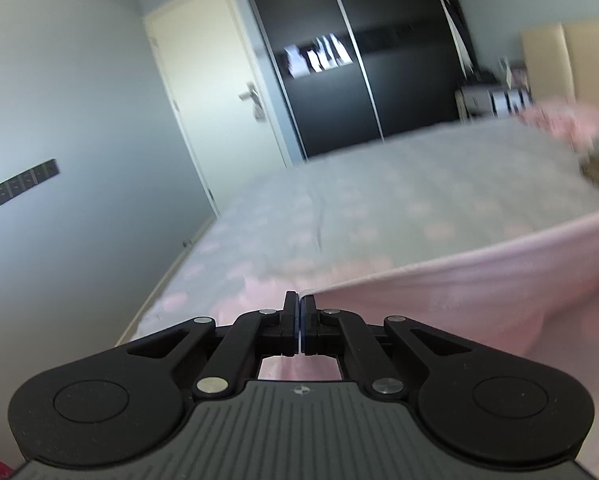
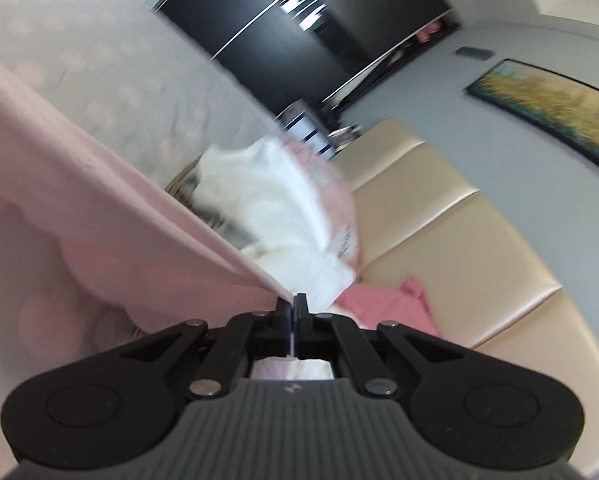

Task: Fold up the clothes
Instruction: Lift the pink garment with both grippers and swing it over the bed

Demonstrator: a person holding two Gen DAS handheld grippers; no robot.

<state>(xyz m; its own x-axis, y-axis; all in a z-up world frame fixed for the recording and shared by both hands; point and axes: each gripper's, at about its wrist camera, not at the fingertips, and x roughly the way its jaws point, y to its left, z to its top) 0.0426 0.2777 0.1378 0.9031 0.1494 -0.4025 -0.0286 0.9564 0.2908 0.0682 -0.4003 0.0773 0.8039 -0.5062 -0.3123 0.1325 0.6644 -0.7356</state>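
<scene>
Clenched on opposite corners of a pale pink garment (image 1: 479, 292): left gripper (image 1: 300, 300) and right gripper (image 2: 291, 302), jaws pressed flat together, top hem stretched taut between them above the near edge of the bed (image 1: 379, 200). Best kept level and evenly tensioned, then lowered flat onto the grey sheet clear of the white-and-pink clothes pile (image 2: 275, 204) by the cream headboard (image 2: 439, 220). Farther off, white door (image 1: 219, 92) and black wardrobe (image 1: 359, 80).

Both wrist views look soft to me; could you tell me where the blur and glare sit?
Left wrist view: left gripper sharp, bed and pink garment soft, glare on the wardrobe. Right wrist view: right gripper sharp, white clothes and painting smeared by motion.
</scene>
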